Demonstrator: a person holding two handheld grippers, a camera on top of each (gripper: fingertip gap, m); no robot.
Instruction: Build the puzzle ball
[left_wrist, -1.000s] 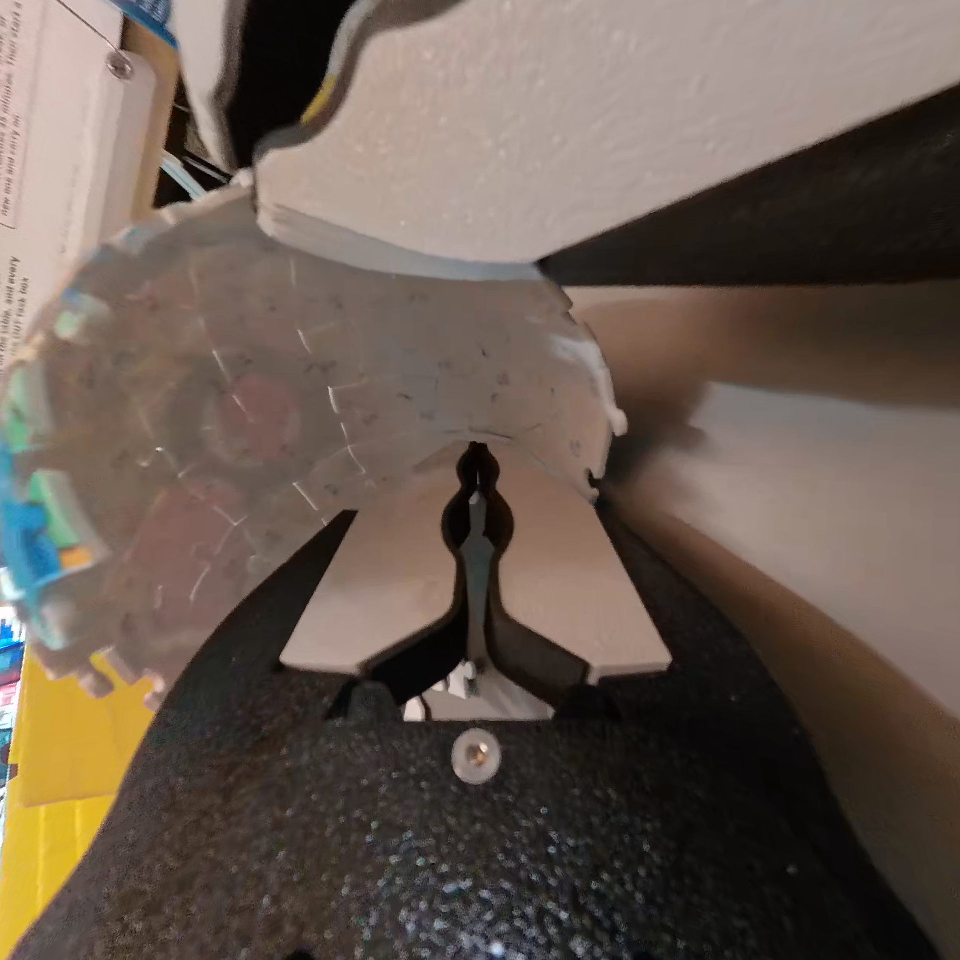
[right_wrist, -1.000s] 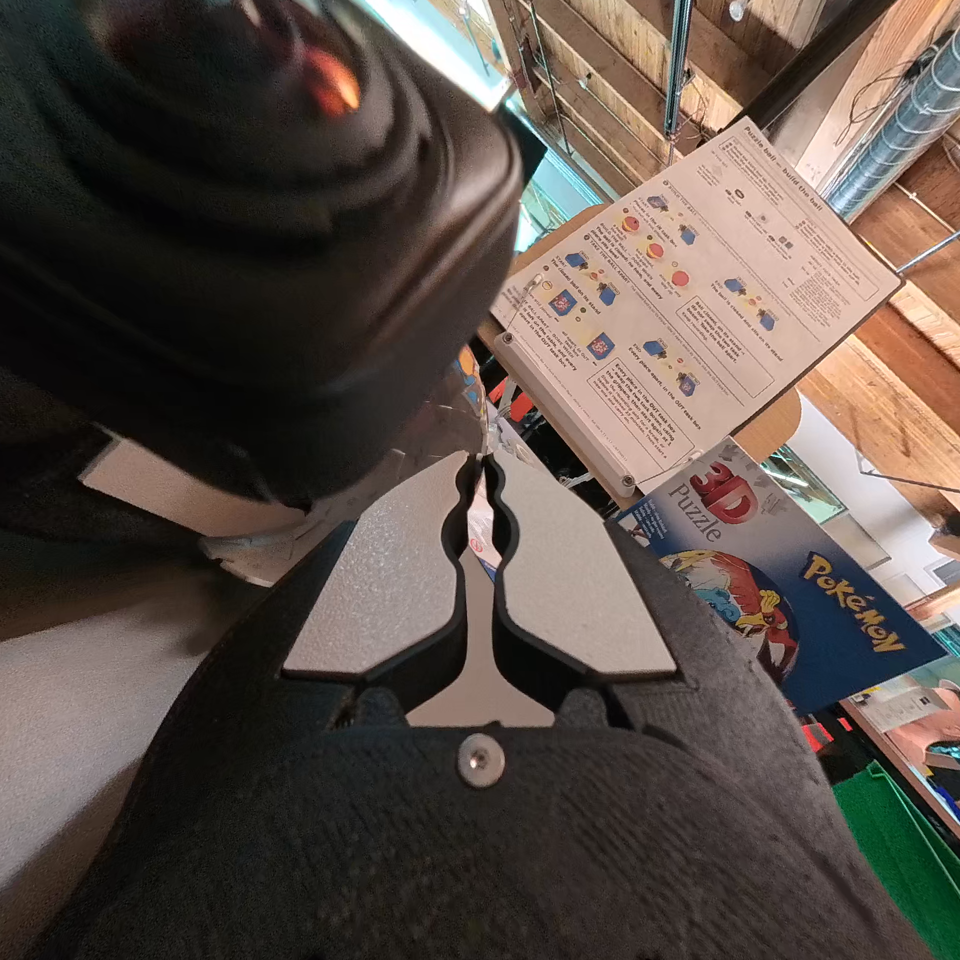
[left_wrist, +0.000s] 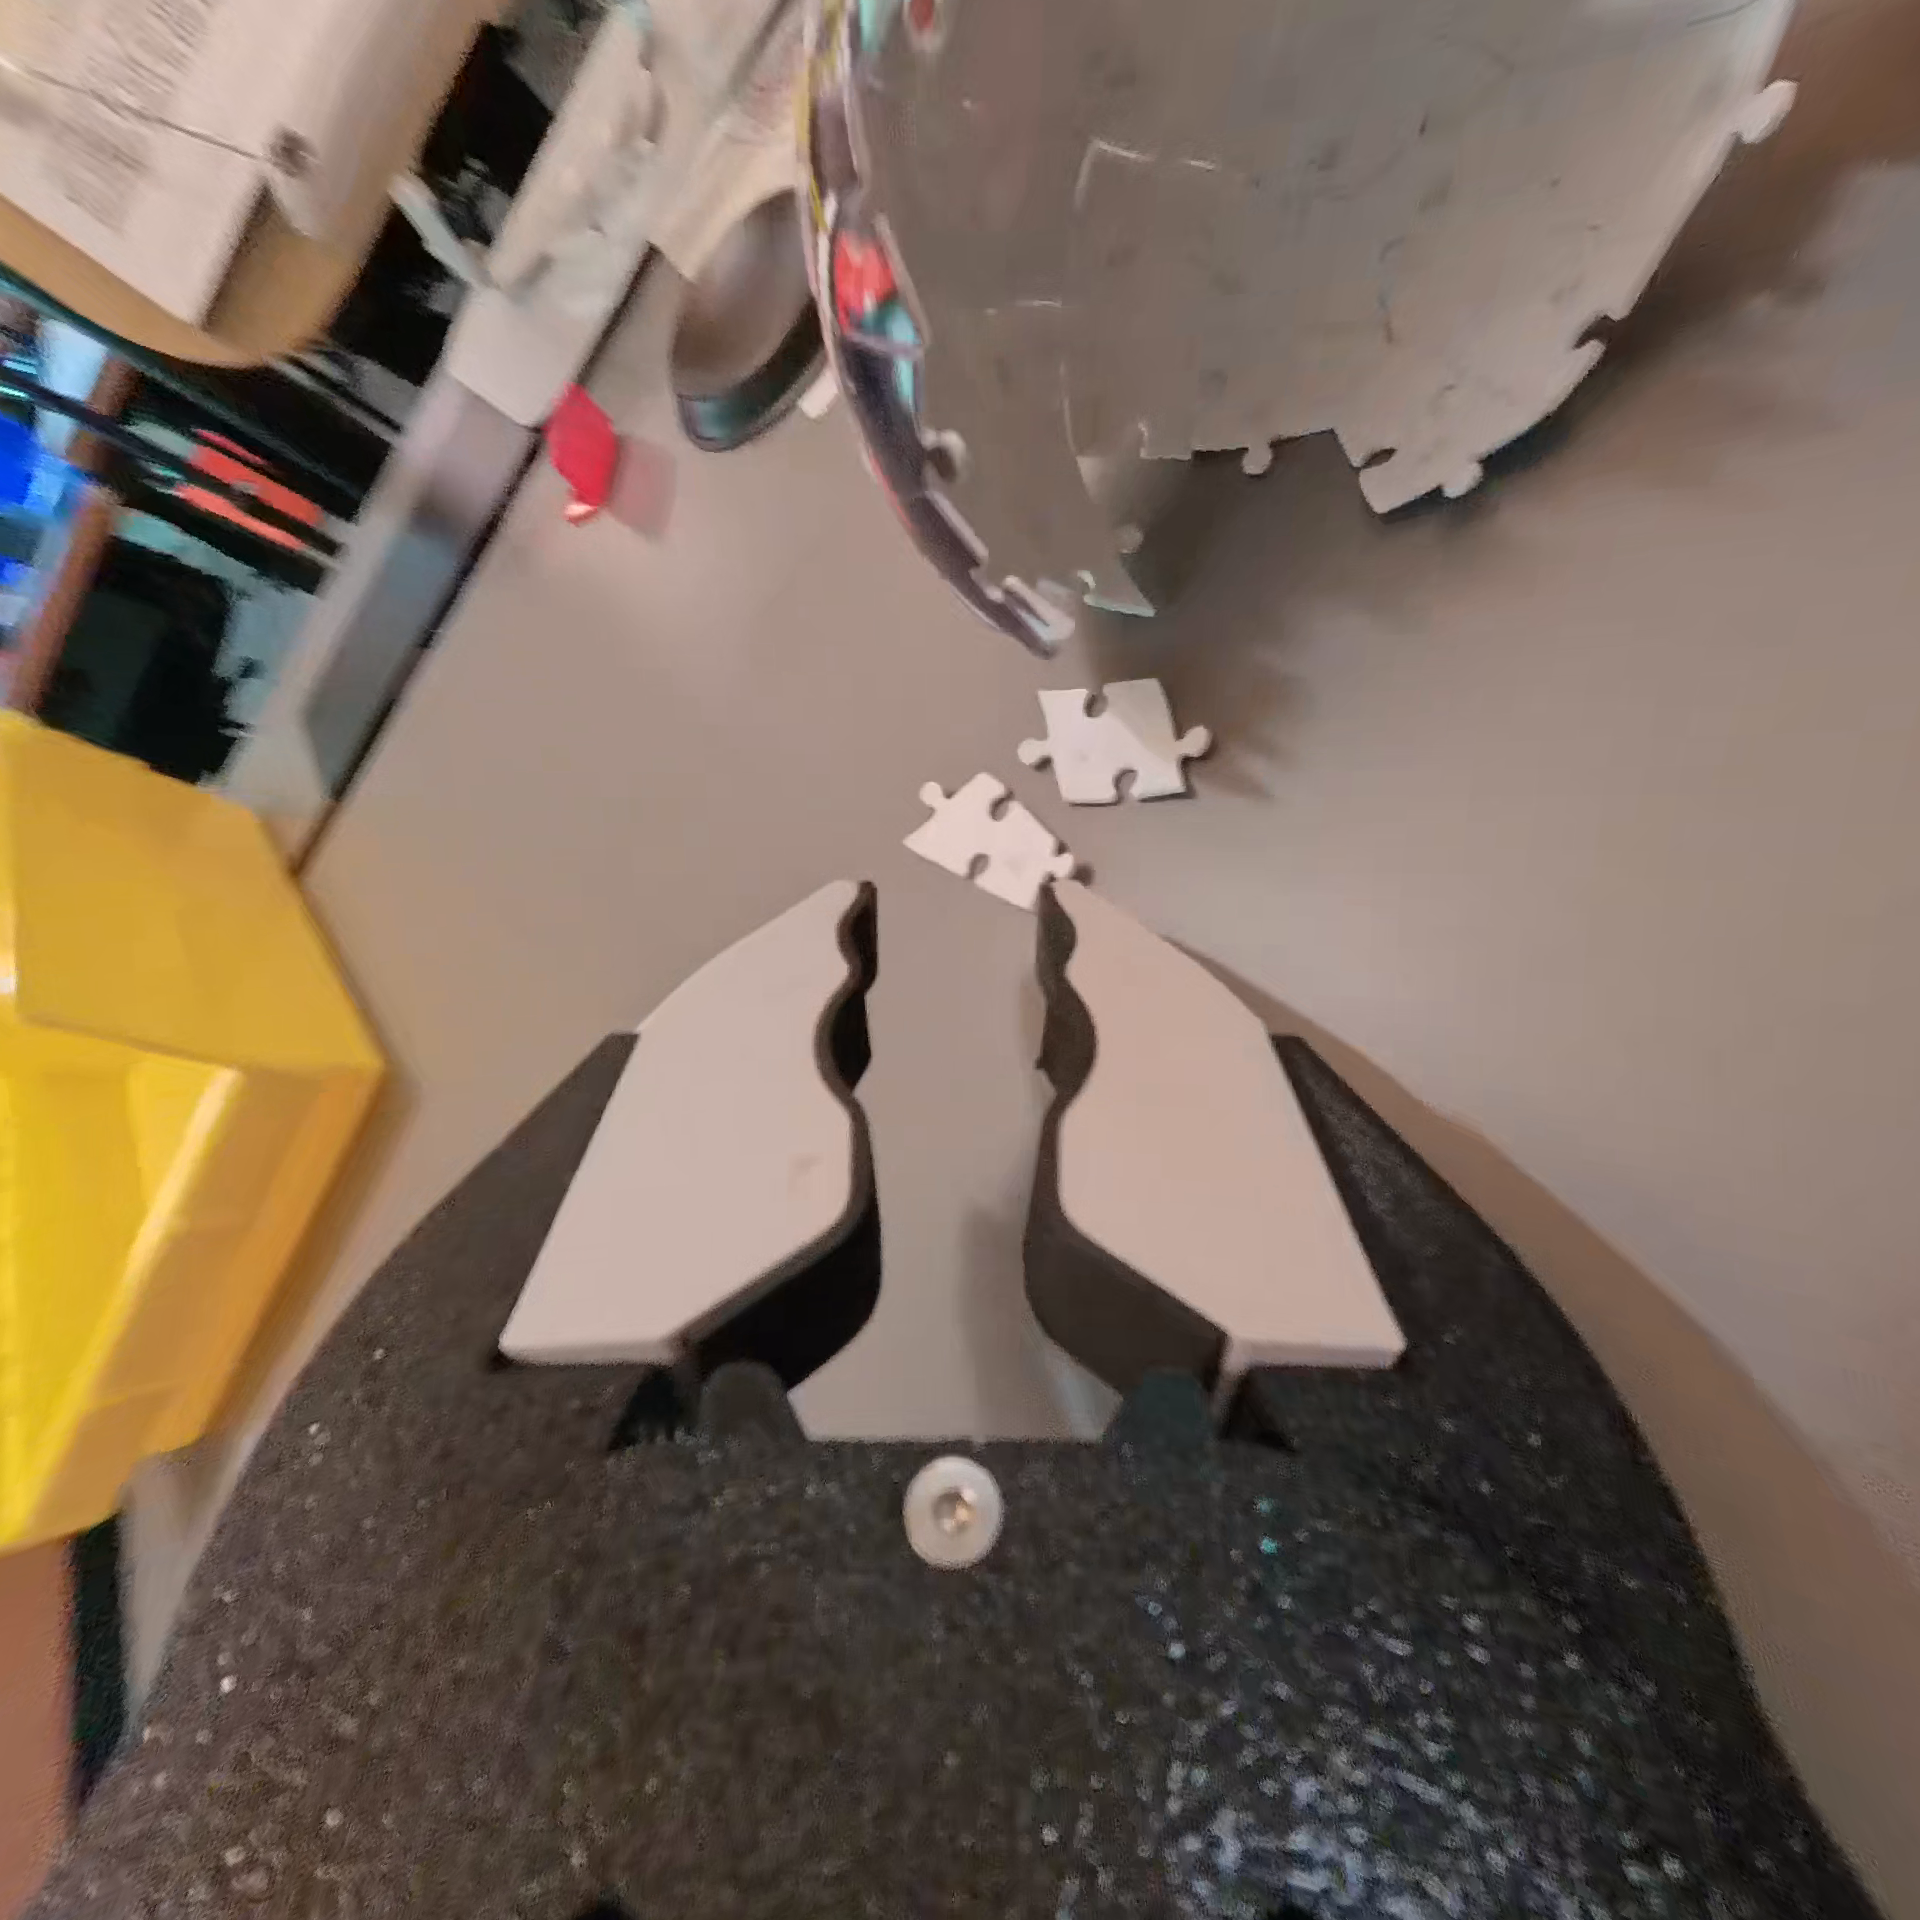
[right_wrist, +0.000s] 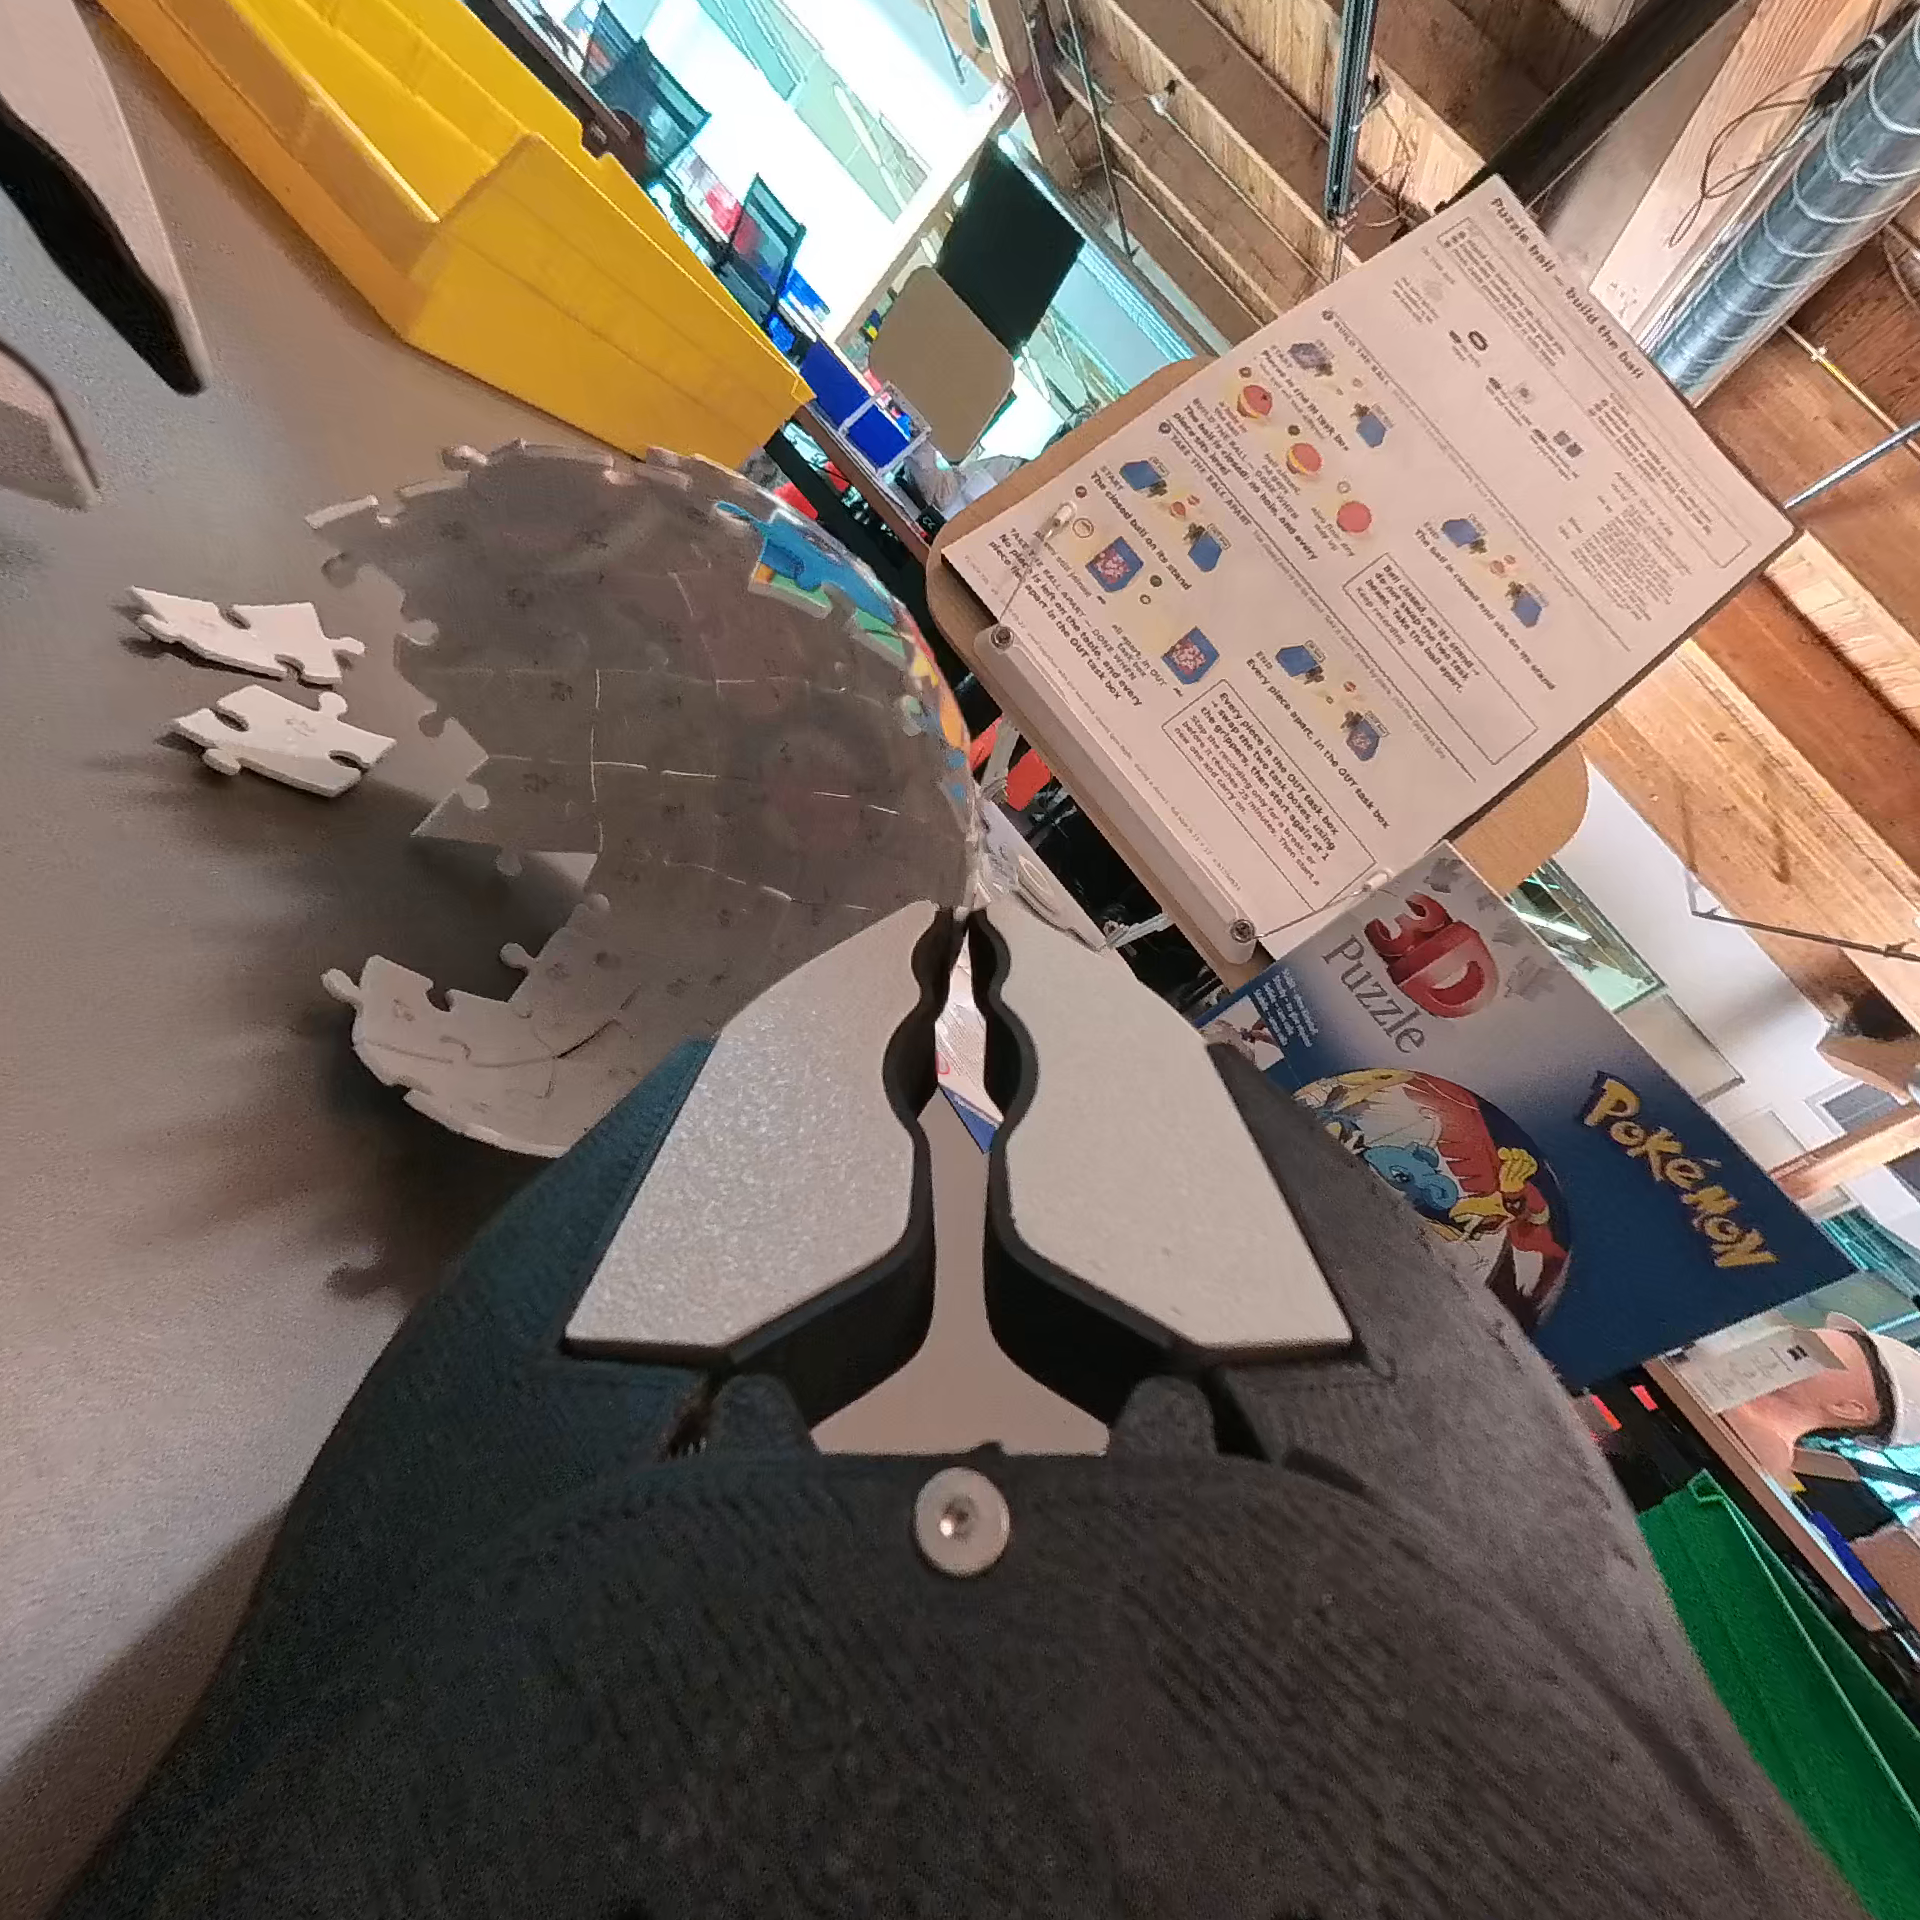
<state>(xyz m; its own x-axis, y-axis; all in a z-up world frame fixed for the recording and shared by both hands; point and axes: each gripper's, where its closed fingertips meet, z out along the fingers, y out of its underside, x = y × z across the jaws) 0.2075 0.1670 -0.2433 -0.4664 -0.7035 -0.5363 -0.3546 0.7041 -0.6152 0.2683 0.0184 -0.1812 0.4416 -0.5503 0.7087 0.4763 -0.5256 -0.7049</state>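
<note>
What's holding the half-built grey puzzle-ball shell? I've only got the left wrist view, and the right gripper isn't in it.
Observer: The right gripper is. Its jaws are almost closed on the rim of the half-built grey puzzle-ball shell.
Operator: Is there a reference picture nearby?
Observer: Yes. A blue puzzle box with a picture of the ball stands beyond the gripper, below a white instruction sheet mounted on a board.
Operator: Any bins besides the yellow one I see?
Observer: A green bin shows at the lower right, past the box.
</note>
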